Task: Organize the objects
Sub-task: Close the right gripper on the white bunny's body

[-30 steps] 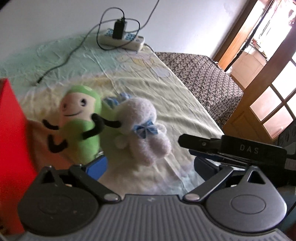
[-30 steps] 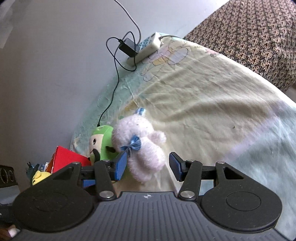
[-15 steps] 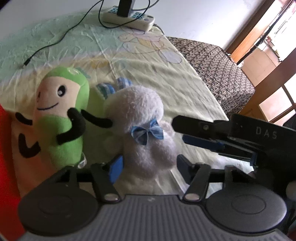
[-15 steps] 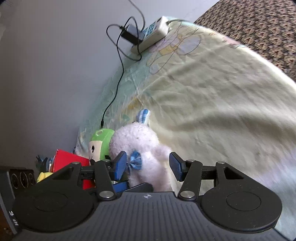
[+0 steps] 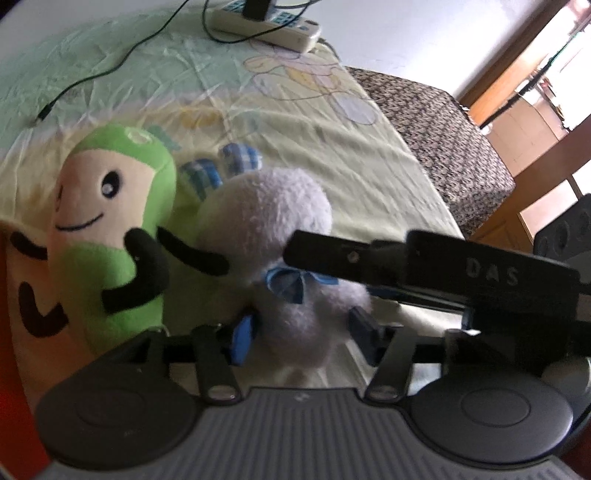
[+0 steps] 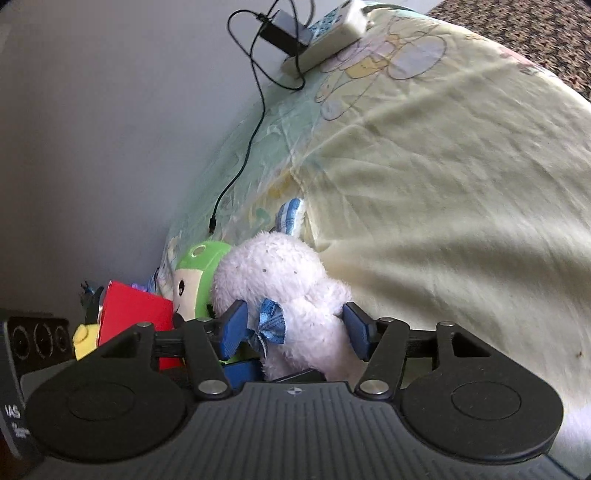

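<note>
Pale yellow-green sheeting printed with cartoon figures covers the bed point(image 5: 332, 147), which runs up to a plain white wall; a white power strip point(image 5: 266, 26) with a black adapter and a trailing black cable sits at the far edge at about 12 o'clock.

On the sheet lies a white fluffy plush point(image 5: 273, 236) with blue-checked ears and a blue bow at its neck. Pressed against it at 9 o'clock is a green plush point(image 5: 110, 229) with a peach face, a stitched smile and thin black arms, one of which reaches across onto the white toy.

In the left wrist view the left tongs point(image 5: 301, 334) stand wide, their blue pads on either side of the white plush's lower body; whether the pads touch the fur cannot be told. The right tongs cross the view from 3 o'clock as a black bar, reaching over the toy's bow.

In the right wrist view the right tongs point(image 6: 295, 330) are also spread wide around the white plush point(image 6: 280, 280), one pad beside the bow and the other at the toy's far flank, close to the fur without squeezing it. The left tongs' blue pad shows just below.

At 9 o'clock of the green plush point(image 6: 195, 273) stands a red box point(image 6: 129, 314); its inside is hidden. A yellow toy point(image 6: 86, 341) sits beside it.
</note>
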A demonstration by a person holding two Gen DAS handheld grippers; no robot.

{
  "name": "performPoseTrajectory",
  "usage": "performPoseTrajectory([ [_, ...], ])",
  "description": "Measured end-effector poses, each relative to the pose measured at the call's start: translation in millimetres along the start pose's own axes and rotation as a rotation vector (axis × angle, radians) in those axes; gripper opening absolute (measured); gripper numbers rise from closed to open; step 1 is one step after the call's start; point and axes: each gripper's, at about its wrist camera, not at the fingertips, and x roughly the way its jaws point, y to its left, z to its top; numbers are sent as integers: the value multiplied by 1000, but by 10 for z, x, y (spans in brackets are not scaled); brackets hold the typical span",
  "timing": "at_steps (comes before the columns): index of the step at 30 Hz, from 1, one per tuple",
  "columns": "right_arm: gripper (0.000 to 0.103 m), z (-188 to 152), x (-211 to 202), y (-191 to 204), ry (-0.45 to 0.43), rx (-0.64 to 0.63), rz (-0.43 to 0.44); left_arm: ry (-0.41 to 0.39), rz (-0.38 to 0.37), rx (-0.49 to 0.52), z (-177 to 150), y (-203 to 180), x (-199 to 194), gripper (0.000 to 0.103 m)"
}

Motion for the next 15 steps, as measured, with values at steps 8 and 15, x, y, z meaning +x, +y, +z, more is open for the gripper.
performPoseTrajectory([
  [8, 47, -47, -55, 45, 24, -38, -3, 0, -4, 22, -28, -66, -37, 60],
  [15, 47, -134, -259, 157, -7, -62, -1, -23, -2, 68, -95, -189, -201, 60],
])
